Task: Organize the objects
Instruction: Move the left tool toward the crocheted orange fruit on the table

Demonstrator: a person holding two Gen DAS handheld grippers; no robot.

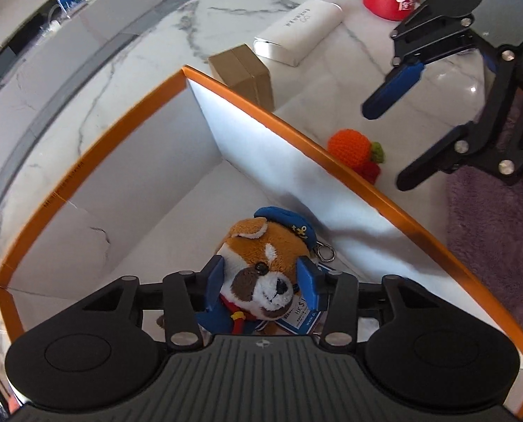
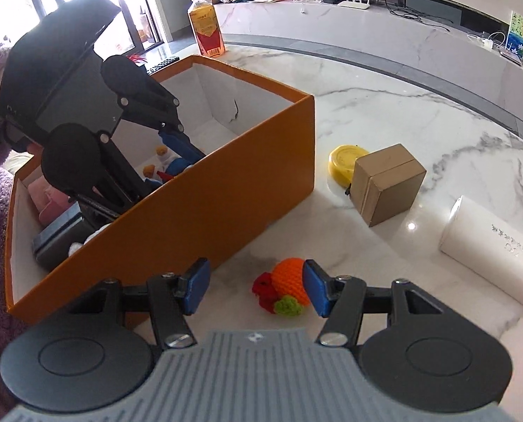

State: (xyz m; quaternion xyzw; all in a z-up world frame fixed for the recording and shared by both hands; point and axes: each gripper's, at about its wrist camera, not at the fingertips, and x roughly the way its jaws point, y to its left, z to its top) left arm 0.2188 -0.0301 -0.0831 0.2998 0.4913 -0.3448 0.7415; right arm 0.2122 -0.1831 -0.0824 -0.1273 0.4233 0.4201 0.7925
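Orange cardboard walls surround my left gripper (image 1: pixel 263 286), which is down inside the box (image 1: pixel 96 161). Its jaws stand apart on either side of the plush dog (image 1: pixel 261 267), the pads close to its head; I judge it released on the box floor. If I lift out carelessly, a pad could snag its fur or paper tag (image 1: pixel 296 320) and drag it back out. My right gripper (image 2: pixel 256 290) hovers over the crocheted orange toy (image 2: pixel 286 290) on the desk (image 2: pixel 402 112), jaws apart, the toy off-centre toward the right pad. Closing now risks a lopsided pinch or a knock against the box wall.
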